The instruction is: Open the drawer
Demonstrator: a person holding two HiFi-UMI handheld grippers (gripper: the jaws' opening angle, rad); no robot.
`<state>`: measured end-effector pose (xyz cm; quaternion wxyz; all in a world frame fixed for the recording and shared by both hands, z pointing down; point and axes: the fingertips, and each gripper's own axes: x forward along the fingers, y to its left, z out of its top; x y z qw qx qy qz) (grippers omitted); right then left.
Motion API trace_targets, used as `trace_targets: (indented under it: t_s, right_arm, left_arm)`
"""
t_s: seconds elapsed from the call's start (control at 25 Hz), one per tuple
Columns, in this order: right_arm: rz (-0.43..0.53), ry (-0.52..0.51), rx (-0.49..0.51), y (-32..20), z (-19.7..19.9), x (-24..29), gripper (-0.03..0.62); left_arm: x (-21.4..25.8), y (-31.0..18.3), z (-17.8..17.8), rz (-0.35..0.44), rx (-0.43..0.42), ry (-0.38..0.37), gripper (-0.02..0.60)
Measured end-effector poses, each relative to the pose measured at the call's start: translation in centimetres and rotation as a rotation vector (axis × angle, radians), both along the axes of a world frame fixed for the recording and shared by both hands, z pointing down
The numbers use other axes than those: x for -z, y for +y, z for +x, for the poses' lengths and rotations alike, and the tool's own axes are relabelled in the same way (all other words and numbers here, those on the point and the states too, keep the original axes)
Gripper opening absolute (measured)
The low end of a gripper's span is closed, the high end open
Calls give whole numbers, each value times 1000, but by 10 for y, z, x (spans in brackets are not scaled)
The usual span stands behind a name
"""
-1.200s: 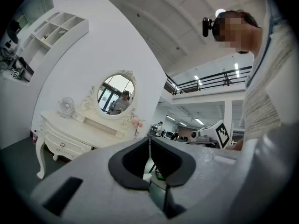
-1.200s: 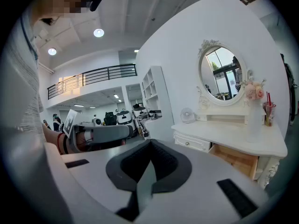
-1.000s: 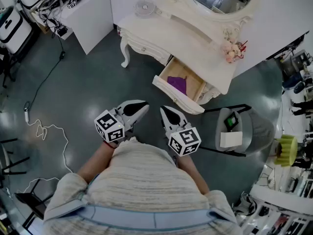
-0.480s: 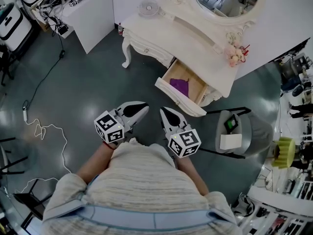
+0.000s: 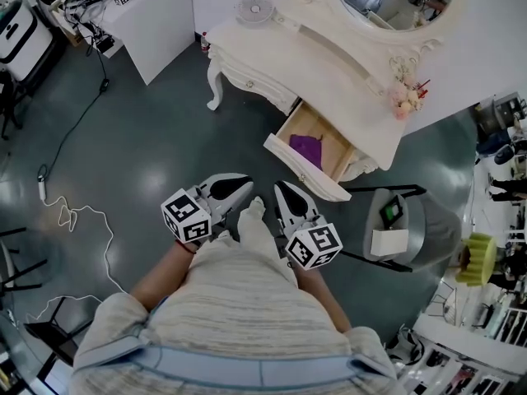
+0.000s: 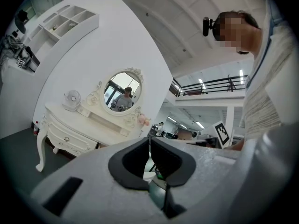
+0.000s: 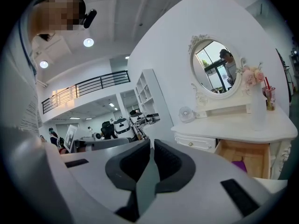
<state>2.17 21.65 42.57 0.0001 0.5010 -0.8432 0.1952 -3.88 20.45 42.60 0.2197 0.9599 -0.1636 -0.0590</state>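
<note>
The cream dressing table (image 5: 284, 44) stands at the back, against the wall. Its right drawer (image 5: 290, 160) is pulled out, with a purple item (image 5: 307, 148) lying inside. In the head view both grippers hover over the dark floor, short of the drawer and touching nothing. My left gripper (image 5: 245, 185) is shut and empty, its pads together in the left gripper view (image 6: 149, 146). My right gripper (image 5: 280, 189) is also shut and empty, nearer the drawer front. In the right gripper view the open drawer (image 7: 240, 155) shows beyond the closed jaws (image 7: 152, 155).
A grey chair (image 5: 408, 220) holding a small screen stands right of the drawer. A white cable (image 5: 78, 220) trails on the floor at left. A white cabinet (image 5: 156, 23) stands left of the table. A fan (image 5: 254, 11) and flowers (image 5: 405, 97) sit on the tabletop.
A pale shoe tip has come into view between the two grippers. Both grippers stay shut and have drifted slightly. The drawer remains open.
</note>
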Motion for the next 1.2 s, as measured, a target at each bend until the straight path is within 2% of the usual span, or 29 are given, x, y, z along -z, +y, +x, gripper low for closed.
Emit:
trace_targets:
  t_s: [0.36,0.68,0.96,1.2]
  right_arm:
    - [-3,-23,5,-80,30,2,11]
    - [-4,-32,37,-137,55,2,11]
    - [6,-39,63,-163,85,3,11]
    - [11,-38,59,-182,106,0,11]
  left_arm:
    - [0,-73,21,-12,22,-35,23]
    - [1,-129,56,-15,25,-52,23]
    - [3,-155,93,1,22,-69,23]
    - [-2,-165,109,-3,26,-77,23]
